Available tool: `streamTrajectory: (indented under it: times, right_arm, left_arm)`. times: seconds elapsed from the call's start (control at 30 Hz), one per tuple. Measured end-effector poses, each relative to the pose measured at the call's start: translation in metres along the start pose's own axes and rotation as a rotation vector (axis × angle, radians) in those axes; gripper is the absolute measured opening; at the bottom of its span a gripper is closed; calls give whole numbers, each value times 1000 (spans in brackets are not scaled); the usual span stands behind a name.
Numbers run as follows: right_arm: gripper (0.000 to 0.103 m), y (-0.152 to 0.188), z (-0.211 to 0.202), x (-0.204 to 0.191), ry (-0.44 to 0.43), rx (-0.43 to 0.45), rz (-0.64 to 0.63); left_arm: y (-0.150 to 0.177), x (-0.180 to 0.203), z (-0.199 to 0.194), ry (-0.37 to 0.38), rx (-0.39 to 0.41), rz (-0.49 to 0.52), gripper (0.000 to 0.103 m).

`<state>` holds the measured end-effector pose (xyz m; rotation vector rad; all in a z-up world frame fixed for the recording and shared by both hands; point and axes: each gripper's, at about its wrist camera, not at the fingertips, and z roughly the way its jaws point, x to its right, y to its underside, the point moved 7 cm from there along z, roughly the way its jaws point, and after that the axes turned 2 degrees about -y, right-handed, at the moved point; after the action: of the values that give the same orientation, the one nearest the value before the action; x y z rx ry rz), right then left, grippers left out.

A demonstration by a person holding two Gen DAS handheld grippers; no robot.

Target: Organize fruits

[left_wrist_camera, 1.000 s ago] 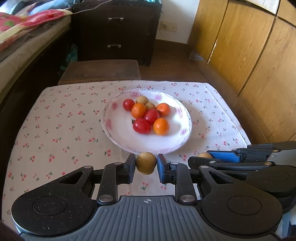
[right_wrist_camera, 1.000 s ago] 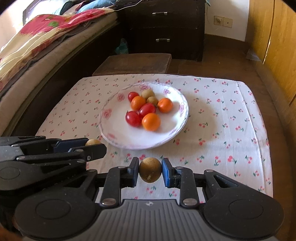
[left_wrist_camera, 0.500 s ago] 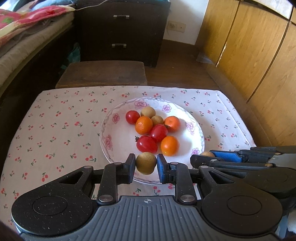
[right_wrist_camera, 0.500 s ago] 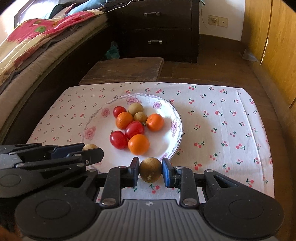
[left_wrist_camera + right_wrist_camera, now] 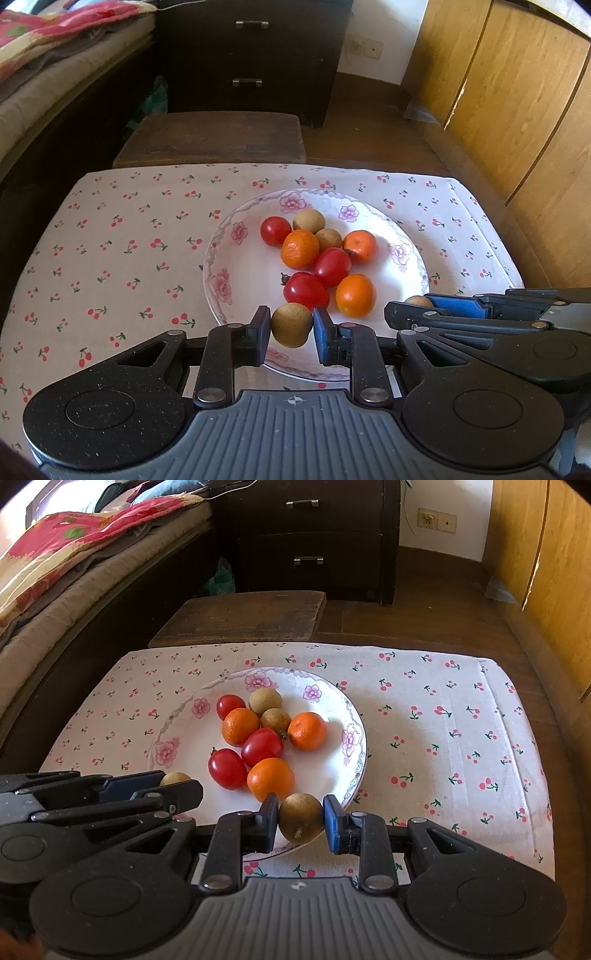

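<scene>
L gripper [image 5: 291, 325]: tilted down, pinching brown fruit [image 5: 291, 325] over plate [image 5: 221, 266] rim, 6 o'clock.
R gripper [image 5: 300, 816]: tilted down, alongside at 3 o'clock, clamping second brown fruit [image 5: 300, 818] above near rim.
Plate: tomatoes, oranges, brown fruits piled mid-plate.

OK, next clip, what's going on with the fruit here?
A person holds a gripper in each hand, and each is shut on a small brown fruit. The left gripper holds one brown fruit over the near rim of the floral plate; the right gripper holds another beside it. Three tomatoes, three oranges and two brown fruits already lie on the plate.
</scene>
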<state>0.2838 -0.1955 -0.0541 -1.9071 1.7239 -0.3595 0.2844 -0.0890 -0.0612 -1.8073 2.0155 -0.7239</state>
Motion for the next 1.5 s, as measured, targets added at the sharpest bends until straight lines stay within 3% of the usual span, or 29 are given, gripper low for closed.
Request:
streamTrajectory:
  times: [0.43,0.9,1.1,1.5]
  right_arm:
    - [30,-1,4,-1,10,7,-4]
    - [30,-6,-2,1,8,33,15]
    - [30,-7,-7,2,9,42,25]
    - [30,9,-38,4,21,62,52]
  left_arm:
    - [0,-4,5,-8,-3,-13,32]
    - [-2,-5,2,-15,8,-25,40]
    - [-3,-7,-2,-19,17,-27,46]
    - [14,-12,-28,-59,45,-14,67]
